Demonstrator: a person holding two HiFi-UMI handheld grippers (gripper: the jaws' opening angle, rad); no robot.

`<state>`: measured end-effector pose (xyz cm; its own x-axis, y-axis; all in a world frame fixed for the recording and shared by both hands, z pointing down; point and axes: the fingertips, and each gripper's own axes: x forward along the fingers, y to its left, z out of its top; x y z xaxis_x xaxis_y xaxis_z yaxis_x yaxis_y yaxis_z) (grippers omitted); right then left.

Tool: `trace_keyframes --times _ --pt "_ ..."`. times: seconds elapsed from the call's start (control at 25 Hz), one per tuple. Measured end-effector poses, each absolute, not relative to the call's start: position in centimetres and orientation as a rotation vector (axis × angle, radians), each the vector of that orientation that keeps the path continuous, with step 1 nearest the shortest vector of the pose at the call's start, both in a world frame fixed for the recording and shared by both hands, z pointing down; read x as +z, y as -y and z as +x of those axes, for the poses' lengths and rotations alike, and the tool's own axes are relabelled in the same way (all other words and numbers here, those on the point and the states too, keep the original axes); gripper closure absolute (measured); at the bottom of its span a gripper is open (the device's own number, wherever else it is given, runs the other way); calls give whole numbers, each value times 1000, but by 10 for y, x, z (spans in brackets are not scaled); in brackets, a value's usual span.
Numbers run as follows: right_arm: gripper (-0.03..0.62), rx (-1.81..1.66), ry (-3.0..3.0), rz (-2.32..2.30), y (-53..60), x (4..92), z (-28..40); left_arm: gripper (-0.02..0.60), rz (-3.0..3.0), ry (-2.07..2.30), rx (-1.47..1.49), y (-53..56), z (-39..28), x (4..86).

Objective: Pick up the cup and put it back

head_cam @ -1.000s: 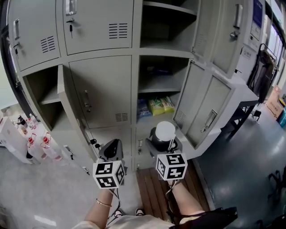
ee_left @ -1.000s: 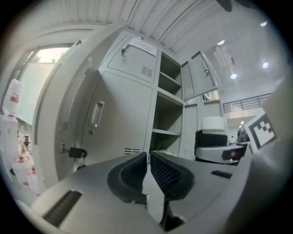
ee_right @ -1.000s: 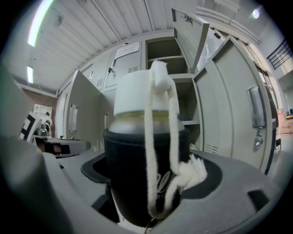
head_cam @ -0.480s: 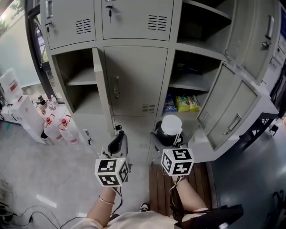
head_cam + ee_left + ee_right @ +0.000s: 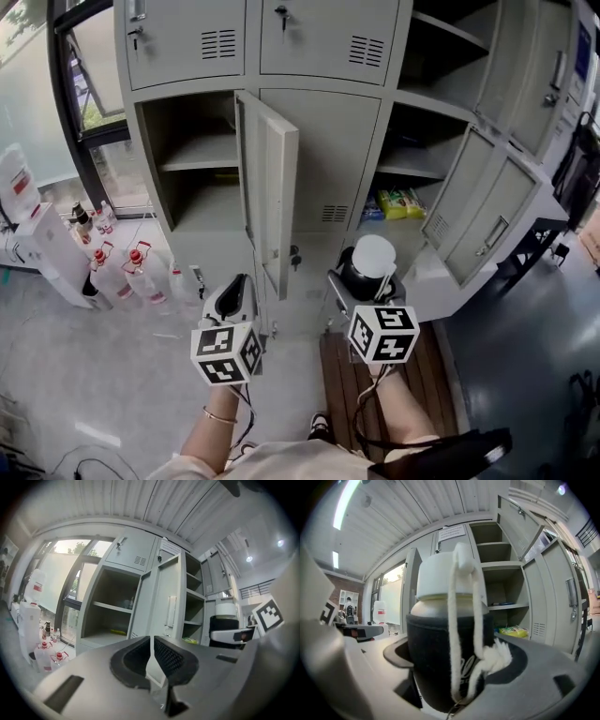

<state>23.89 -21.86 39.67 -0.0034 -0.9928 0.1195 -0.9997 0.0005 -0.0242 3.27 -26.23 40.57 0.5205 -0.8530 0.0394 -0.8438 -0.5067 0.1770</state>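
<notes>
R gripper (image 5: 454,654) clamped on cup (image 5: 440,606): white lid (image 5: 440,576), black sleeve (image 5: 426,658), white cord (image 5: 453,634). Sleeve script unreadable. Cup held before open lockers (image 5: 319,141). L gripper (image 5: 152,654) jaws together, nothing held.

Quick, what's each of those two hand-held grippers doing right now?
Left hand-held gripper: closed, empty.
Right hand-held gripper: closed on the black-sleeved cup with white lid and cord.
</notes>
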Motion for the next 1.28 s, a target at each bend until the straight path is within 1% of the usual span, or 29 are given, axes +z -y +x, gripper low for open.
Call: trace_keyframes --times 0.72,1.0,1.28 --pt "177 198 2215 2131 193 401 97 555 2541 1579 -72 251 -122 401" --pt "175 185 2337 1997 210 399 32 555 2481 1682 -93 253 -175 399" --pt "175 171 2426 1877 247 399 -13 555 2408 1791 -91 260 -220 401"
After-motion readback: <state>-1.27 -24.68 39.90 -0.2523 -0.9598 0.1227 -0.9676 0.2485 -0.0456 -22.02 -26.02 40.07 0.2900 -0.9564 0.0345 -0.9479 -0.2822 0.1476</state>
